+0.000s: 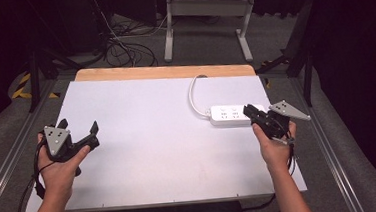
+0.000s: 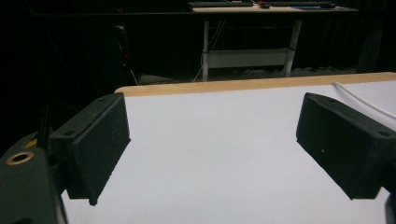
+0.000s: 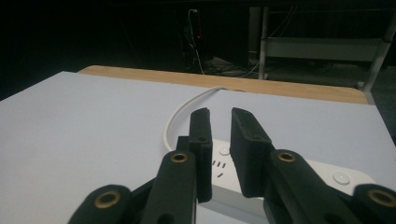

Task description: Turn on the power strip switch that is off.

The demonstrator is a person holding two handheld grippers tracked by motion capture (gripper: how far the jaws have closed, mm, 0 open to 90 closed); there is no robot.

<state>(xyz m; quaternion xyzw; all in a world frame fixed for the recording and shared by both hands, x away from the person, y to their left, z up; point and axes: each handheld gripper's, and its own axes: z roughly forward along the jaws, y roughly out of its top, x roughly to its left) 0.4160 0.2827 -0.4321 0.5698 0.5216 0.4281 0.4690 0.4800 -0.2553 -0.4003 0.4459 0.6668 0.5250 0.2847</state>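
My left hand [image 1: 59,167] holds the left gripper [image 1: 85,135] over the left side of the white counter [image 1: 148,139], near the edge closest to me. Its jaws are spread wide, with nothing between them; in the left gripper view I see only bare white surface between the two pads [image 2: 95,144], and the wooden strip [image 2: 252,84] along the far edge beyond.

Moving right, the middle of the counter is bare. A white cord [image 1: 193,93] curves from the far edge towards the right and runs into a white power strip [image 1: 229,114], which lies flat on the right part of the counter.

My right hand [image 1: 273,147] holds the right gripper [image 1: 254,114] at the right end of the power strip, just above it or touching it; I cannot tell which. In the right gripper view its jaws stand close together with a narrow gap, not pressed fully shut and pinching nothing, and the power strip [image 3: 322,175] lies just beneath and beyond them, the cord [image 3: 180,114] looping away behind.
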